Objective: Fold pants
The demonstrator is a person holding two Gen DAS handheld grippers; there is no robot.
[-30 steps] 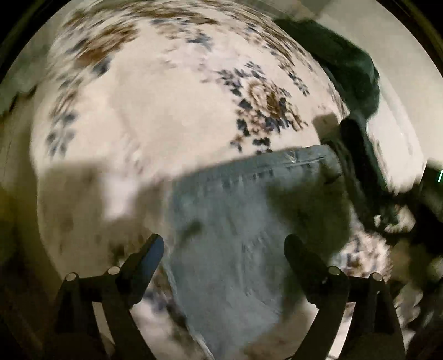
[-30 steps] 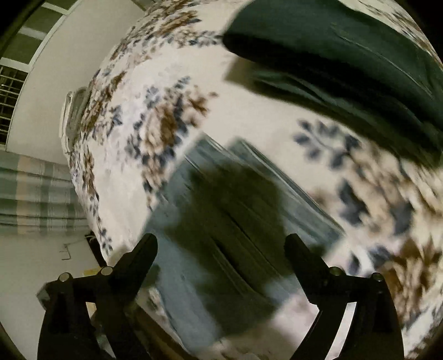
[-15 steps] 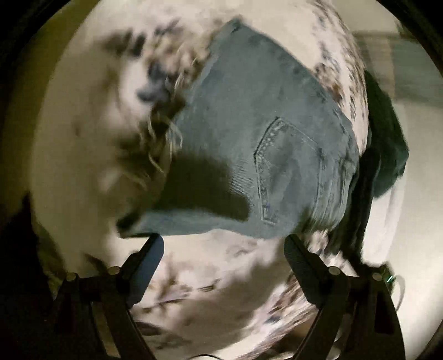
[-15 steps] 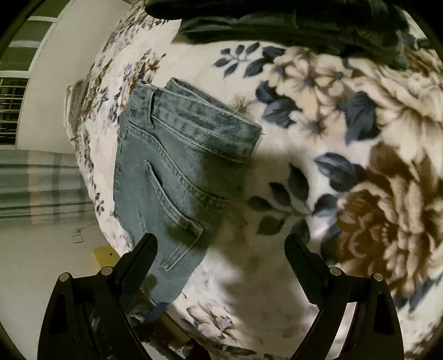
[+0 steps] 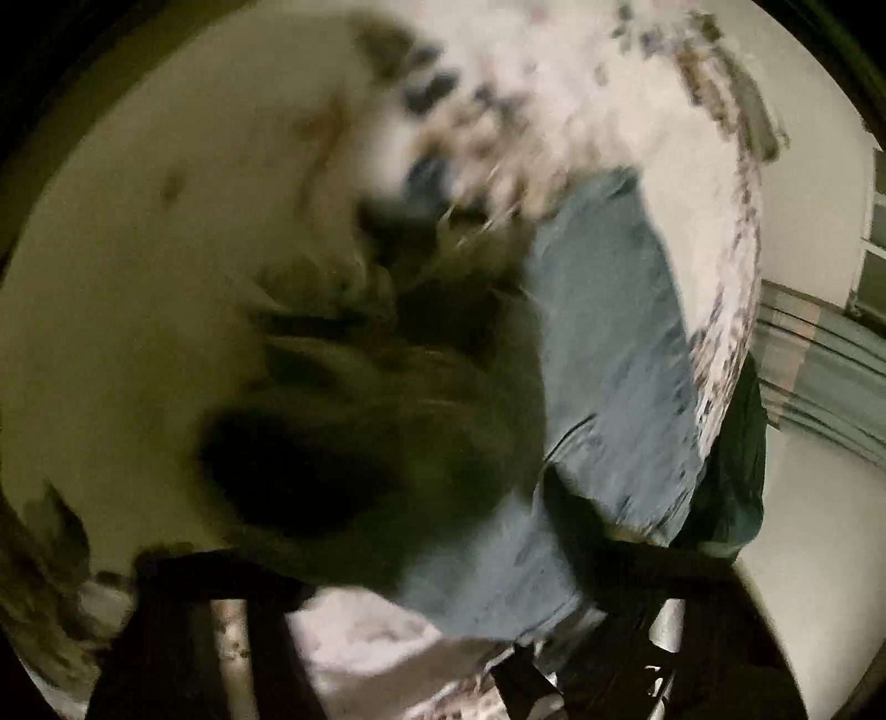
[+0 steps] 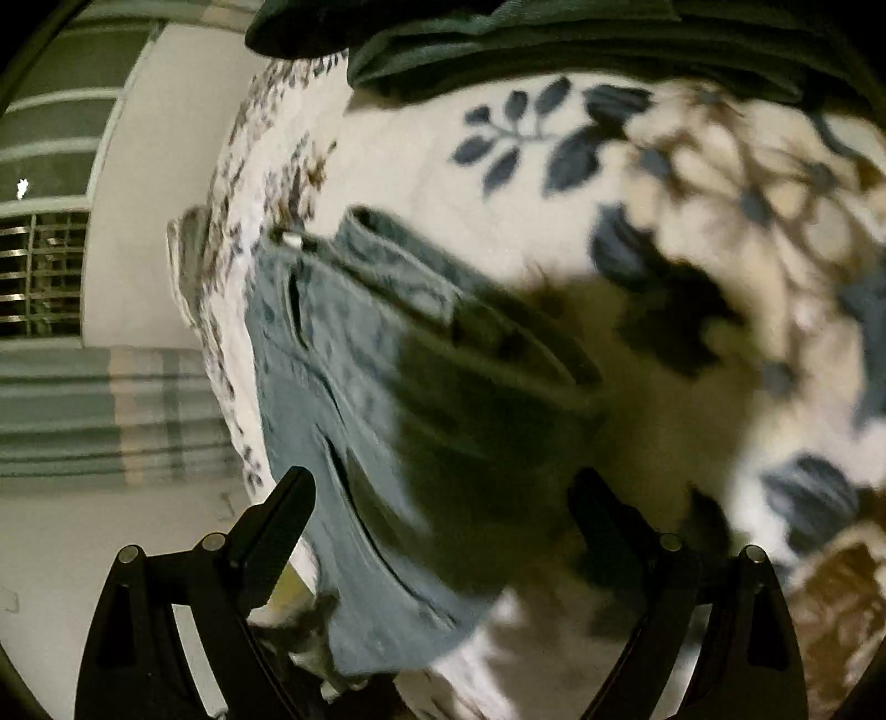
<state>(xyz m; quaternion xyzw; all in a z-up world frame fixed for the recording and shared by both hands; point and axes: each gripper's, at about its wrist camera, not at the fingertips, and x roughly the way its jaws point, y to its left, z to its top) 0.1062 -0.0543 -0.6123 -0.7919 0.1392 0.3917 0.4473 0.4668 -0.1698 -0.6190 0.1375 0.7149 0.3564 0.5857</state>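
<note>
Folded light blue jeans (image 6: 343, 387) lie on a floral blanket (image 6: 421, 166), waistband toward the top, pocket seams showing. My right gripper (image 6: 443, 515) is open and empty, fingers (image 6: 282, 515) straddling the jeans' lower half just above them, its shadow on the denim. In the blurred left wrist view the jeans (image 5: 609, 360) run down the right side. My left gripper (image 5: 421, 576) is heavily blurred; its fingers look spread wide and empty over the jeans' near end.
A dark green garment (image 6: 554, 39) lies at the blanket's far edge, also in the left wrist view (image 5: 736, 471). The bed edge (image 6: 221, 310) drops to a pale wall with striped curtain (image 6: 111, 404) and a window grille (image 6: 39, 277).
Both grippers have swung and moved closer to the jeans. The jeans now fill the lower centre of the right view; the left view has rotated and blurred.
</note>
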